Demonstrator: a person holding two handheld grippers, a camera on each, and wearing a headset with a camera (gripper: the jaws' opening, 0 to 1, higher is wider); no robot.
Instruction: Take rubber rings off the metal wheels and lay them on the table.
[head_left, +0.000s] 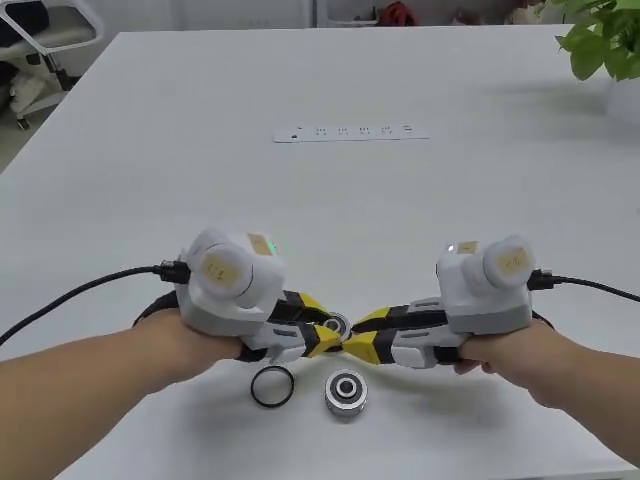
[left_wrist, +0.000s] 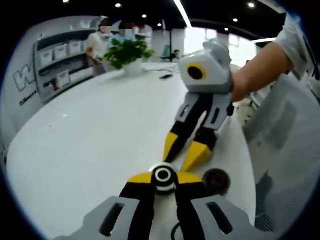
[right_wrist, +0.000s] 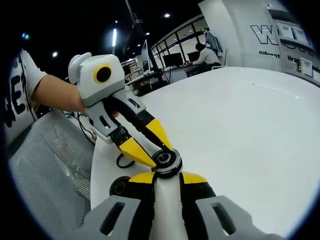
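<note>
A small metal wheel with a black rubber ring (head_left: 335, 324) hangs just above the white table (head_left: 330, 200), near its front edge. My left gripper (head_left: 328, 336) is shut on this wheel (left_wrist: 164, 176), which sits between its yellow tips. From the other side my right gripper (head_left: 352, 345) meets it, its jaws closed against the wheel's rim (right_wrist: 167, 160). A loose black rubber ring (head_left: 272, 386) lies flat on the table below the left gripper. Beside it rests a second metal wheel (head_left: 346, 391), also seen as a dark disc (left_wrist: 216, 181).
A white power strip (head_left: 350, 132) lies mid-table farther back. A potted plant (head_left: 605, 40) stands at the far right corner, and a chair (head_left: 45, 40) beyond the far left. Black cables (head_left: 90, 290) trail from both grippers. The front table edge is close below the loose ring.
</note>
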